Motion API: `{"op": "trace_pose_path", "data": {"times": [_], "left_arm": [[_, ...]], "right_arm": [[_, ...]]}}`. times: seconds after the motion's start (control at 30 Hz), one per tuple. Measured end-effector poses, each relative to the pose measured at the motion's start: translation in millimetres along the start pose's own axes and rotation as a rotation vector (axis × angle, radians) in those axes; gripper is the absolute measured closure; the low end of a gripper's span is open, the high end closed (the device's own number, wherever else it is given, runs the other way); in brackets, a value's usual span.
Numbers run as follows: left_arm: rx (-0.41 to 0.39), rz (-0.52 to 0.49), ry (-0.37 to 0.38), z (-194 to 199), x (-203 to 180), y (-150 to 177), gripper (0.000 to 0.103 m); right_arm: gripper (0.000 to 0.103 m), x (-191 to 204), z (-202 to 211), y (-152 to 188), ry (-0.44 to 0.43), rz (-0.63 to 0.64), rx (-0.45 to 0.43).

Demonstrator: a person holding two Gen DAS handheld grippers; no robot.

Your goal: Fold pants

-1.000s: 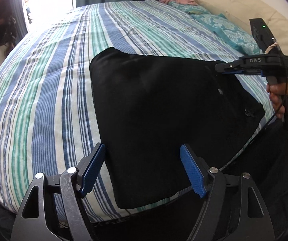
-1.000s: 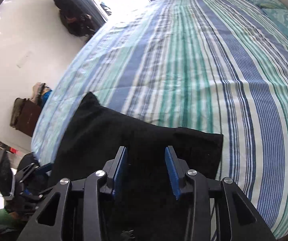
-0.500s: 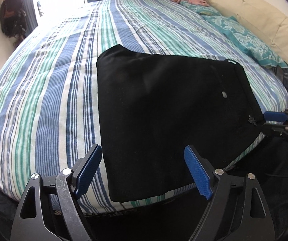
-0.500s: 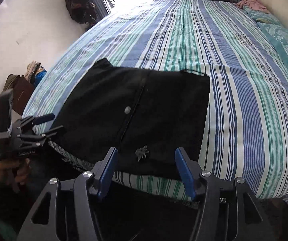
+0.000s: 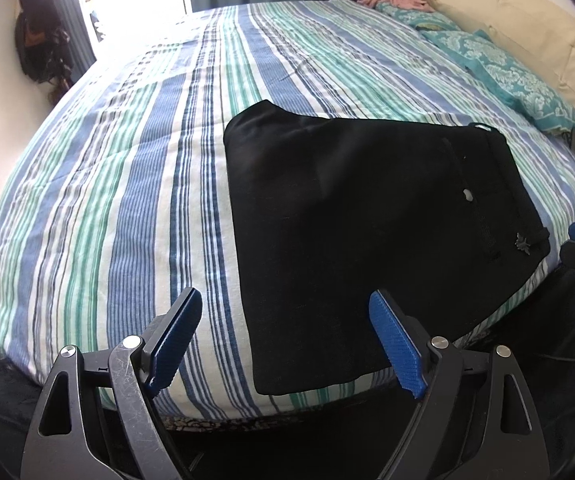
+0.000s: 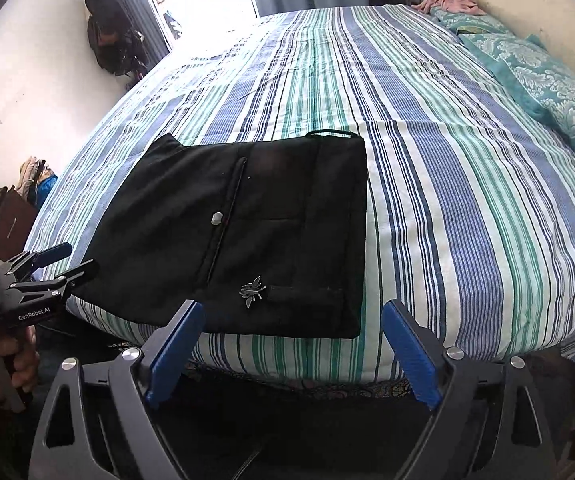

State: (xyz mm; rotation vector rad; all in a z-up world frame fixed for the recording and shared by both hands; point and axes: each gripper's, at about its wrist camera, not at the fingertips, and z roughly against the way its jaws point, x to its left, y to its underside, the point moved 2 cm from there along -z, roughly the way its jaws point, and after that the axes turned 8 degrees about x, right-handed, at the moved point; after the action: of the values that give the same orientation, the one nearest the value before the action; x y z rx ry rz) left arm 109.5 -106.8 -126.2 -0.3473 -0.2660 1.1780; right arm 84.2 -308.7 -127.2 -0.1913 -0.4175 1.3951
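Black pants point(image 6: 247, 236) — folded into a flat rectangle, lying at the near edge of the striped bedspread point(image 5: 135, 184); small silver insect-shaped ornament point(image 6: 252, 291) on the cloth's near part. Left gripper point(image 5: 283, 344) — jaws spread wide, holding nothing, off the near edge of the pants. Right gripper point(image 6: 291, 352) — jaws likewise released, empty, just short of the pants. Teal patterned pillow point(image 6: 547, 80) far right of the pants.
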Motion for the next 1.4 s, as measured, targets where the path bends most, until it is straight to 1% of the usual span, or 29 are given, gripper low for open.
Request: {"op": "trace_pose_path", "data": {"times": [0.13,0.17,0.2,0.27,0.33,0.4,0.47,0.53,0.57,0.6,0.67,0.73,0.77,0.8,0.83,0.87,0.9,0.93,0.97,1.0,1.07,1.13,1.2,1.3,1.4], "left_arm": [[0.009,0.006,0.002,-1,5,1,0.016],[0.012,0.016,0.014,-1,10,0,0.016],[0.014,0.031,0.037,-1,15,-1,0.016],[0.021,0.083,0.118,-3,34,-5,0.016],[0.041,0.163,0.220,-8,57,-8,0.016],[0.082,0.228,0.325,-21,75,-11,0.016],[0.128,0.233,0.404,-34,78,-15,0.016],[0.148,0.197,0.485,-45,70,-21,0.017],[0.150,0.186,0.511,-50,67,-25,0.016],[0.159,0.178,0.529,-56,62,-29,0.016],[0.178,0.171,0.532,-68,55,-35,0.016],[0.197,0.158,0.564,-77,45,-41,0.016],[0.201,0.154,0.585,-80,40,-44,0.016],[0.200,0.153,0.597,-82,35,-46,0.017],[0.193,0.156,0.589,-84,32,-49,0.018],[0.187,0.161,0.567,-85,29,-51,0.034],[0.182,0.167,0.547,-85,29,-52,0.043],[0.173,0.180,0.546,-83,31,-53,0.058],[0.161,0.193,0.565,-79,34,-55,0.070],[0.150,0.199,0.578,-74,38,-55,0.075],[0.127,0.192,0.571,-59,42,-59,0.079],[0.090,0.190,0.584,-42,50,-69,0.080],[0.049,0.187,0.592,-27,59,-89,0.081],[-0.004,0.181,0.559,-17,79,-134,0.081],[-0.052,0.175,0.510,-21,100,-181,0.080]], "right_arm": [[0.013,0,-6,3,-0.019,-0.033,0.005],[0.013,-1,-7,3,-0.047,-0.038,0.004],[0.013,-4,-7,2,-0.092,-0.046,0.003],[0.013,-17,-5,-3,-0.173,-0.078,-0.015],[0.013,-38,-2,-11,-0.228,-0.132,-0.040],[0.013,-64,-3,-22,-0.317,-0.200,-0.046],[0.013,-84,-17,-36,-0.426,-0.237,-0.001],[0.013,-91,-38,-48,-0.492,-0.228,0.076],[0.014,-92,-51,-52,-0.526,-0.223,0.125],[0.014,-92,-62,-56,-0.537,-0.223,0.159],[0.017,-90,-84,-62,-0.533,-0.207,0.219],[0.024,-85,-103,-65,-0.529,-0.204,0.269],[0.028,-80,-109,-66,-0.568,-0.199,0.282],[0.029,-73,-112,-67,-0.614,-0.185,0.287],[0.029,-66,-114,-67,-0.616,-0.163,0.285],[0.029,-61,-116,-67,-0.601,-0.146,0.283],[0.031,-57,-118,-66,-0.591,-0.146,0.278],[0.040,-55,-117,-66,-0.587,-0.148,0.265],[0.050,-52,-115,-65,-0.592,-0.152,0.248],[0.053,-50,-111,-64,-0.602,-0.154,0.228],[0.061,-41,-100,-65,-0.616,-0.144,0.192],[0.065,-29,-88,-75,-0.637,-0.123,0.160],[0.065,-14,-76,-94,-0.657,-0.095,0.131],[0.066,10,-69,-139,-0.668,-0.052,0.085],[0.066,26,-75,-196,-0.658,-0.028,0.036]]}}
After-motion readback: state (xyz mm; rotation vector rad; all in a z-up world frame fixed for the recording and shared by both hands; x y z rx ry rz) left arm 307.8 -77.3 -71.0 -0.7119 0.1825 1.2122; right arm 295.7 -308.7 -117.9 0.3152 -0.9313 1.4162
